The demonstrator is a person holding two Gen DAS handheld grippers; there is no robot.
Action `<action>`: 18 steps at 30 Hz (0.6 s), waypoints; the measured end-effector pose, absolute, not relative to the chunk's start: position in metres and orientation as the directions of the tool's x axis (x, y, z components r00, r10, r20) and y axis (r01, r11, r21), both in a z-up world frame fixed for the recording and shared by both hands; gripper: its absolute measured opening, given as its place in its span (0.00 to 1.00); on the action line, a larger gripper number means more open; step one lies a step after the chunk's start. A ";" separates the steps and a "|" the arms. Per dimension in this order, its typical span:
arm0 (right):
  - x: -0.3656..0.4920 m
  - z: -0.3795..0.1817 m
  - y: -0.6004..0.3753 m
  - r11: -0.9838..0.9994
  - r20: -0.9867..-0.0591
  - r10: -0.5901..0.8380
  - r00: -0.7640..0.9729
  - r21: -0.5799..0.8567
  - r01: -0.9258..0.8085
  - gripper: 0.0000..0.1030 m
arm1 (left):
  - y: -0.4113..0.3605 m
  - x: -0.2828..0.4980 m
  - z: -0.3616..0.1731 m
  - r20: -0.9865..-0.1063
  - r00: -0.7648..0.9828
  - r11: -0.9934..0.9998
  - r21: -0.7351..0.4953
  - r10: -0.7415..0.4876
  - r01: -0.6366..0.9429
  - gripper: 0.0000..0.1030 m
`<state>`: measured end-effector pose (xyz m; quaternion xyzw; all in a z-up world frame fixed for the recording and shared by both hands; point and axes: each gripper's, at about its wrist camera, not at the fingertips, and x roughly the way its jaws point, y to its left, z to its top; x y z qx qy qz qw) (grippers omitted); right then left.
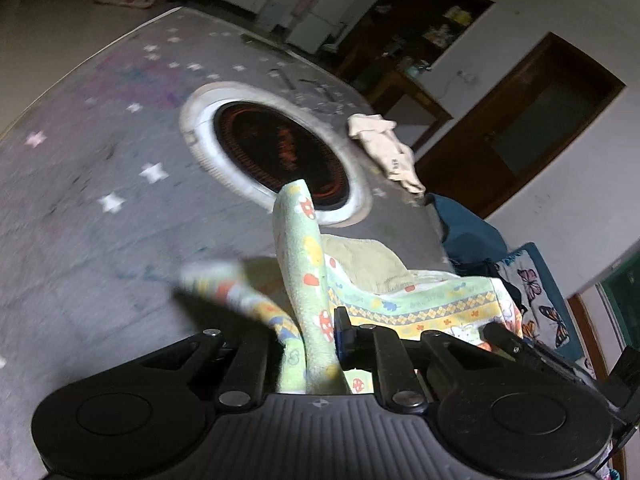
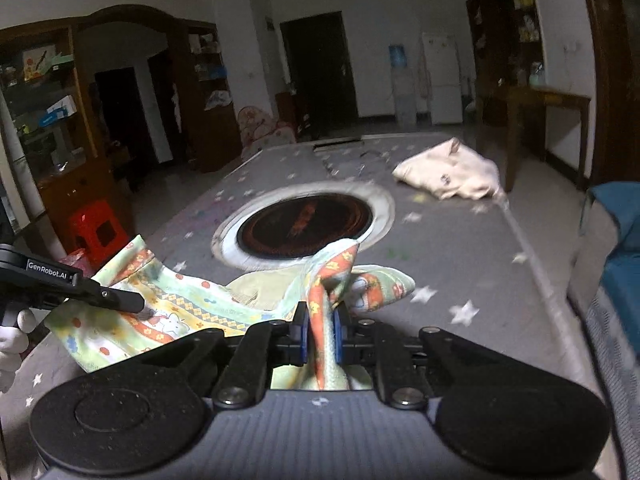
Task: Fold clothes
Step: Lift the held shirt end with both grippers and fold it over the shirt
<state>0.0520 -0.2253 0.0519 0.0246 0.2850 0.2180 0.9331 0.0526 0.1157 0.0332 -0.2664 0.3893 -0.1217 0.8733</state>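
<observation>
A pale green children's cloth printed with mushrooms, flowers and a yellow diamond border [image 2: 168, 312] is held up over the near edge of a grey surface covered in a star-patterned cloth [image 2: 472, 248]. The right tongs [image 2: 320, 336] are clenched on a bunched fold of this printed cloth, which rises in a peak between the blue pads [image 2: 337, 332]. The left tongs [image 1: 316, 340] also grip the same cloth: a strip of it stands upright out of them, and a second, blurred strip curls off to the left. In the right wrist view the left tongs enter from the left edge, held by a white-gloved hand [image 2: 12, 340], and meet the cloth's left part. A round black heater plate with orange rings and a white rim [image 2: 304, 224] is set into the middle of the surface. A crumpled cream garment [image 2: 452, 176] lies near the far right edge, well apart from the held cloth. A red plastic stool [image 2: 98, 232] stands on the floor to the left.
</observation>
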 end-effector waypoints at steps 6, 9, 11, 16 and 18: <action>0.062 0.079 -0.243 0.925 -0.495 0.367 0.788 0.102 -0.366 0.10 | 0.086 0.074 0.050 -0.606 0.663 0.840 -0.539 -0.440 0.065 0.13; 0.068 0.090 -0.250 0.935 -0.484 0.333 0.809 0.058 -0.350 0.10 | 0.071 0.085 0.058 -0.596 0.665 0.843 -0.529 -0.449 0.096 0.13; 0.072 0.094 -0.254 0.940 -0.479 0.318 0.818 0.044 -0.339 0.10 | 0.061 0.093 0.063 -0.590 0.669 0.846 -0.520 -0.452 0.113 0.13; 0.085 0.100 -0.265 0.952 -0.470 0.274 0.839 0.007 -0.307 0.10 | 0.037 0.117 0.071 -0.596 0.667 0.861 -0.490 -0.447 0.139 0.13; 0.091 0.100 -0.270 0.955 -0.471 0.262 0.842 0.002 -0.296 0.10 | 0.028 0.125 0.072 -0.603 0.663 0.867 -0.476 -0.443 0.146 0.13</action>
